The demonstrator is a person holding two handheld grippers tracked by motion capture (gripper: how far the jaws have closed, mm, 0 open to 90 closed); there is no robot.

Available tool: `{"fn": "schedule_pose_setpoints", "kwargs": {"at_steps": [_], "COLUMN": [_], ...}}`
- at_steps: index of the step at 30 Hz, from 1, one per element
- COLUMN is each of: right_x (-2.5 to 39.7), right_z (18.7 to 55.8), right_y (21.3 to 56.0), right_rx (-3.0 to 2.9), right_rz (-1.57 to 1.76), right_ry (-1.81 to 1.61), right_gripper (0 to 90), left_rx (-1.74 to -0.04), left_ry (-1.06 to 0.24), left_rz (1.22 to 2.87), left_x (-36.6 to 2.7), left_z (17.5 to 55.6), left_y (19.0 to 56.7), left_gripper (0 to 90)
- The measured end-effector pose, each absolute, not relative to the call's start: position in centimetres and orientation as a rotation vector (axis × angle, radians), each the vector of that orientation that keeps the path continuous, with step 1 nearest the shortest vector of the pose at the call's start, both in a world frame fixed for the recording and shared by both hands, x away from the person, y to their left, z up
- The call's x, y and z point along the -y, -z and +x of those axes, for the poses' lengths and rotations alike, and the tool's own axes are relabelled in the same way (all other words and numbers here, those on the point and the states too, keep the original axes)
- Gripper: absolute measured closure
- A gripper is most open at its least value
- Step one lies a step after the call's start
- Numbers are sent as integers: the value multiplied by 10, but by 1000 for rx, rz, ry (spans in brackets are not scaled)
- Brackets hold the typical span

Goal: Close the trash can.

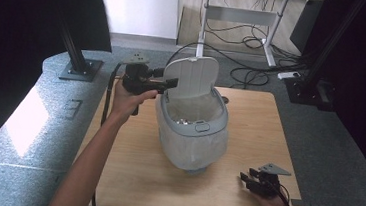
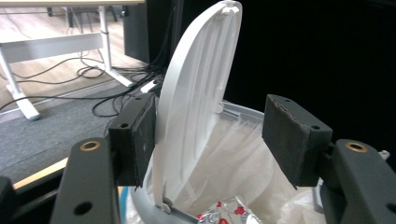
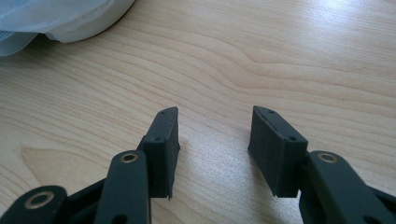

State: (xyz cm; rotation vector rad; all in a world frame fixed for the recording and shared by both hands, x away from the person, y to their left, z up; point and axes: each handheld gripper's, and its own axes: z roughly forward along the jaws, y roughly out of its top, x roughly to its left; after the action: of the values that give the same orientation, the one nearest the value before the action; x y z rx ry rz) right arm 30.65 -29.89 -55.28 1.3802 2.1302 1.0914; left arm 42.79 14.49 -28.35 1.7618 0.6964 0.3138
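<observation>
A small grey bin [image 1: 191, 129] lined with a thin plastic bag [image 2: 243, 163] stands near the middle of the worktop [image 1: 139, 174]. Its lid [image 1: 189, 78] is already swung up at the far side and stands close to upright. The left gripper [image 1: 171, 83] is at the lid's left edge, spread wide, with the lid's edge between its two pads; the left pad [image 2: 144, 140] lies right against the lid and the other stands well clear, so nothing is pinched. Crumpled shiny wrappers [image 2: 224, 214] lie in the bottom of the bag. The right gripper [image 1: 248, 180] rests low at the near right corner of the worktop, spread and empty, well apart from the bin. By my judgement the opening is done; whatever follows, lifting out the bag or shutting the lid, is not yet begun.
</observation>
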Motion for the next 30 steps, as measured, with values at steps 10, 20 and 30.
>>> {"fn": "schedule_pose_setpoints", "kwargs": {"at_steps": [10, 20, 30], "right_x": [298, 297, 296], "right_z": [305, 304, 303], "right_y": [553, 553, 553], "right_rx": [-2132, -2134, -2137], "right_rz": [1372, 1362, 1356], "right_ry": [-1079, -1074, -1068], "right_gripper": [514, 513, 512], "left_rx": [-665, -637, -615], "left_ry": [-272, -209, -141], "left_rz": [1801, 1834, 1834], "left_x": [-137, -128, -126], "left_z": [414, 399, 390], "left_y": [285, 302, 315], "left_gripper": [290, 256, 242]}}
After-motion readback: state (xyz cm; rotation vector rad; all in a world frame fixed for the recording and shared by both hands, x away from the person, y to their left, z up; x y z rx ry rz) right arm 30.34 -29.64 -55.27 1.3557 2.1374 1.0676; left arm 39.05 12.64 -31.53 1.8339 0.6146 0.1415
